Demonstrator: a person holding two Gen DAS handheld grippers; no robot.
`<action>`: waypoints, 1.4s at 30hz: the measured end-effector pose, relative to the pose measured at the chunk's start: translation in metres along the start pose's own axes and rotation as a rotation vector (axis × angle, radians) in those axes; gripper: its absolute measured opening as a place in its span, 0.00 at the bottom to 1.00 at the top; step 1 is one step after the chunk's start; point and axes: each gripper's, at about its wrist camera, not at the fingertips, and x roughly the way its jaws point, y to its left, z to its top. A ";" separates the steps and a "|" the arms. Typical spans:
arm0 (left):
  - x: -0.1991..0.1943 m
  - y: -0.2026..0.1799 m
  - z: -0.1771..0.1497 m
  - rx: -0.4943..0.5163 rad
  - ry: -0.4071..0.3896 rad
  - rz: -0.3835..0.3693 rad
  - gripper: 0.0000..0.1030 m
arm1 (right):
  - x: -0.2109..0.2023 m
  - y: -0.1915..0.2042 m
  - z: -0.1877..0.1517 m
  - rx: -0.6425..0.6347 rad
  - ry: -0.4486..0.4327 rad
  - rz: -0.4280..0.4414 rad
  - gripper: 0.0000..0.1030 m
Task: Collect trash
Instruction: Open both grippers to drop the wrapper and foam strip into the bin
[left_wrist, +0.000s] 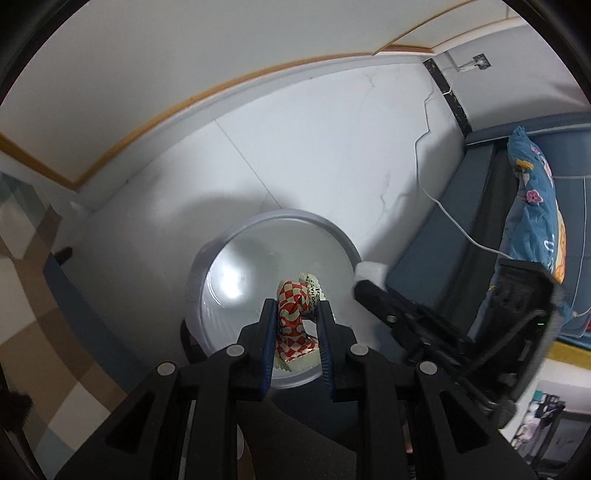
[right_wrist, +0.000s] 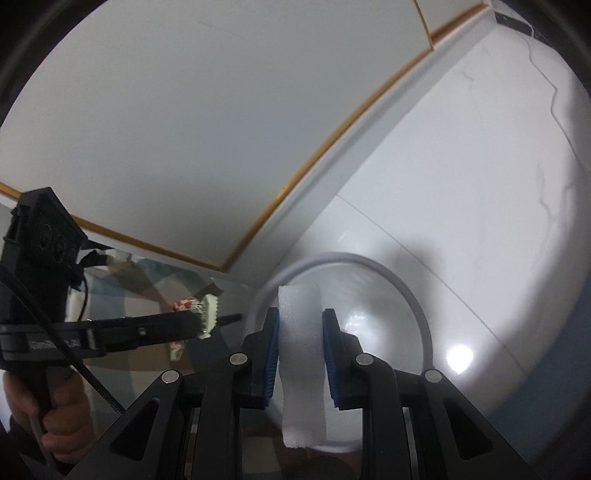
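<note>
Left wrist view: a red-and-white checkered wrapper (left_wrist: 295, 321) is clamped between the left gripper (left_wrist: 297, 314) jaws, held over the open white bin (left_wrist: 207, 266). A white foam piece (left_wrist: 371, 271) is seen at the right gripper (left_wrist: 364, 286) tip, near the bin's rim.

Right wrist view: the foam piece (right_wrist: 300, 354) is gripped between the right gripper (right_wrist: 300, 332) jaws, above the bin (right_wrist: 413, 295). The wrapper (right_wrist: 195, 306) is pinched by the left gripper (right_wrist: 197, 321), just left of the bin.

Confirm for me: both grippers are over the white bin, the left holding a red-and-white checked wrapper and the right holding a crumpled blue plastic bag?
Not quite. The right gripper holds a white foam strip, not a blue bag, as the right wrist view shows. The rest stands: the left gripper holds the checked wrapper over the white bin.
</note>
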 end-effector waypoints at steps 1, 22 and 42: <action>0.002 0.000 0.002 -0.005 0.004 0.008 0.16 | 0.006 -0.003 -0.001 0.006 0.010 -0.008 0.22; 0.033 0.008 0.006 -0.040 0.106 0.063 0.29 | -0.019 -0.034 -0.030 0.045 0.082 -0.106 0.41; -0.058 -0.003 -0.027 0.097 -0.176 0.198 0.64 | -0.059 0.006 -0.015 -0.013 -0.009 -0.116 0.63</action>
